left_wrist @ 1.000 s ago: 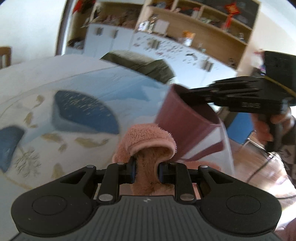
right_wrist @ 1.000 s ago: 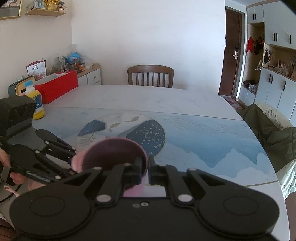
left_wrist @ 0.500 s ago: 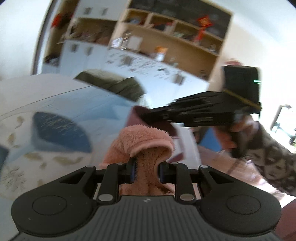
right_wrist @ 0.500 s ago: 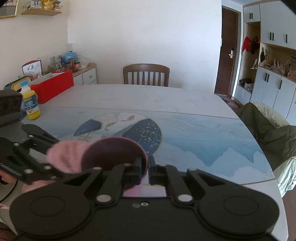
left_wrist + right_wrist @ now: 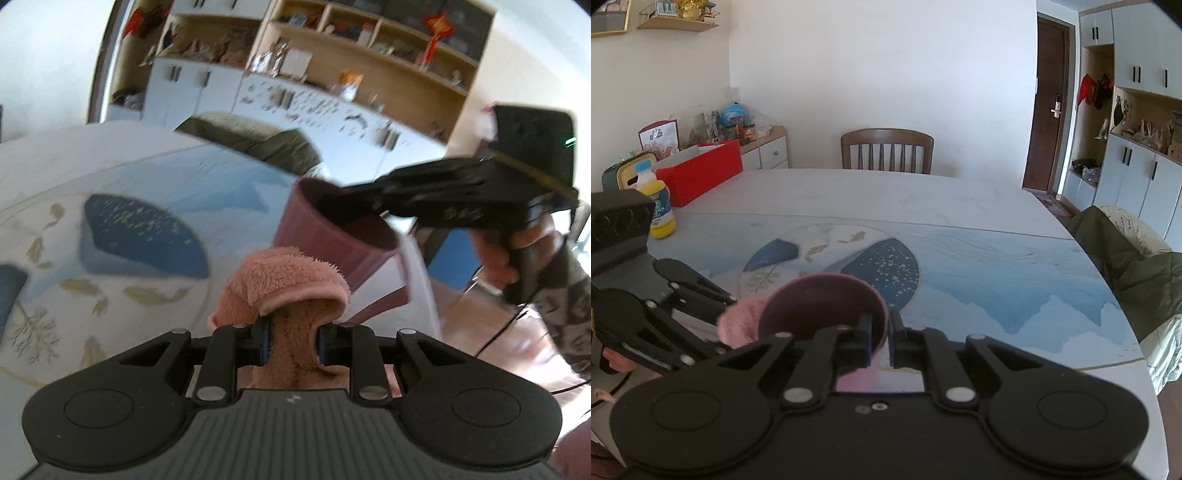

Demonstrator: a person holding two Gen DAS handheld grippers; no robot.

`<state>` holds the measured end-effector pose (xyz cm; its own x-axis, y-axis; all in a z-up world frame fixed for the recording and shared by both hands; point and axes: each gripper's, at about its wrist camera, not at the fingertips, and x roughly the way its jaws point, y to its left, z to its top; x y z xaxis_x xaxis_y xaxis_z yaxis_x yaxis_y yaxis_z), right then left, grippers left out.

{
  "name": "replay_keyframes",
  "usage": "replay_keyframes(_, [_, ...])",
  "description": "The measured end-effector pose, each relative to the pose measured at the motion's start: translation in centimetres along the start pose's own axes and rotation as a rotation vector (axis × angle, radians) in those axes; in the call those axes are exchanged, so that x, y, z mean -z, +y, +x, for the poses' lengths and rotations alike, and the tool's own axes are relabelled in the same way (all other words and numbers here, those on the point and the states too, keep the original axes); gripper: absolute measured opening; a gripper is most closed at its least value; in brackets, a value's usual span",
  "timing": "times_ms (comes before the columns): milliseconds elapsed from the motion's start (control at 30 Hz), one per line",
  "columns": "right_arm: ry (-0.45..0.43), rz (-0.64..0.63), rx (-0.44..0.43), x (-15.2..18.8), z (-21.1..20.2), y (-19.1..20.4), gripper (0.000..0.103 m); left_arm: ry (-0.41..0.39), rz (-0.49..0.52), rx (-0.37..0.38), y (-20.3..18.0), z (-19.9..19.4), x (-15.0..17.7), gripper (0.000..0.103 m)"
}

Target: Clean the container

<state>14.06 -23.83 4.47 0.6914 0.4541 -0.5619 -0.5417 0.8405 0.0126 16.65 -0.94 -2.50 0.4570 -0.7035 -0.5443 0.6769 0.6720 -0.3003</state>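
Now that the fluffy pink cloth (image 5: pixel 291 280) pinched in the left tongs (image 5: pixel 291 341) has drawn back beside the maroon plastic cup (image 5: pixel 332 229) whose rim the right tongs (image 5: pixel 881 341) pinch above the desk (image 5: pixel 960 206), wiping looks paused.

White wall (image 5: pixel 886 74), wooden chair (image 5: pixel 886 149) (brown door (image 5: pixel 1049 110) beyond).

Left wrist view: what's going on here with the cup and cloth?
A person is cleaning a maroon cup. The right gripper pinches the cup's rim and holds it tilted above the table. The left gripper clamps a pink fluffy cloth right beside the cup's outer wall, not inside it yet.
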Motion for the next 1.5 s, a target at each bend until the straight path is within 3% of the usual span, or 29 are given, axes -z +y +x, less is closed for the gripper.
replay_keyframes(67, [-0.001,-0.005,-0.002,0.0,-0.1,0.1,0.007,0.034,-0.009,-0.058,0.3,0.7,0.1,0.023])
replay_keyframes(133, [0.000,-0.009,-0.001,-0.1,-0.1,0.4,0.008,0.045,-0.024,-0.071,0.5,0.8,0.1,0.023])
replay_keyframes(333, [0.012,-0.011,0.033,-0.1,-0.1,0.7,0.020,0.049,-0.014,-0.119,0.0,0.2,-0.1,0.030])
replay_keyframes(367, [0.013,-0.007,0.038,-0.2,-0.2,0.7,0.022,0.046,-0.011,-0.129,-0.1,0.0,0.0,0.041])
replay_keyframes(400, [0.011,-0.001,0.041,-0.2,-0.4,0.6,0.022,0.044,-0.010,-0.144,-0.2,0.0,-0.1,0.059])
replay_keyframes(467, [0.008,0.006,0.048,-0.2,-0.7,0.5,0.022,0.034,-0.013,-0.178,-0.4,-0.1,-0.2,0.074])
replay_keyframes(533, [0.002,0.012,0.054,-0.2,-1.1,0.5,0.025,0.030,-0.024,-0.165,-0.4,-0.5,-0.3,0.074])
replay_keyframes(600, [-0.004,0.017,0.059,-0.3,-1.4,0.5,0.039,0.024,-0.031,-0.170,-0.6,-0.8,-0.4,0.074])
replay_keyframes(800, [-0.032,0.012,0.073,-0.4,-2.5,0.9,0.050,-0.005,-0.057,-0.214,-1.0,-2.3,-0.9,0.082])
replay_keyframes(1000, [-0.061,0.041,0.066,0.3,-3.8,1.3,0.056,-0.060,-0.080,-0.250,-2.2,-4.3,-1.0,0.084])
replay_keyframes(1133, [-0.088,0.080,0.059,1.3,-5.0,1.6,0.060,-0.077,-0.063,-0.335,-3.8,-4.9,-0.8,0.084])
replay_keyframes(1267, [-0.114,0.127,0.044,2.4,-6.2,2.0,0.061,-0.098,-0.051,-0.400,-5.5,-5.6,-0.4,0.098])
replay_keyframes(1500, [-0.175,0.186,0.003,4.5,-8.0,3.0,0.066,-0.093,-0.055,-0.511,-7.7,-6.3,0.7,0.103])
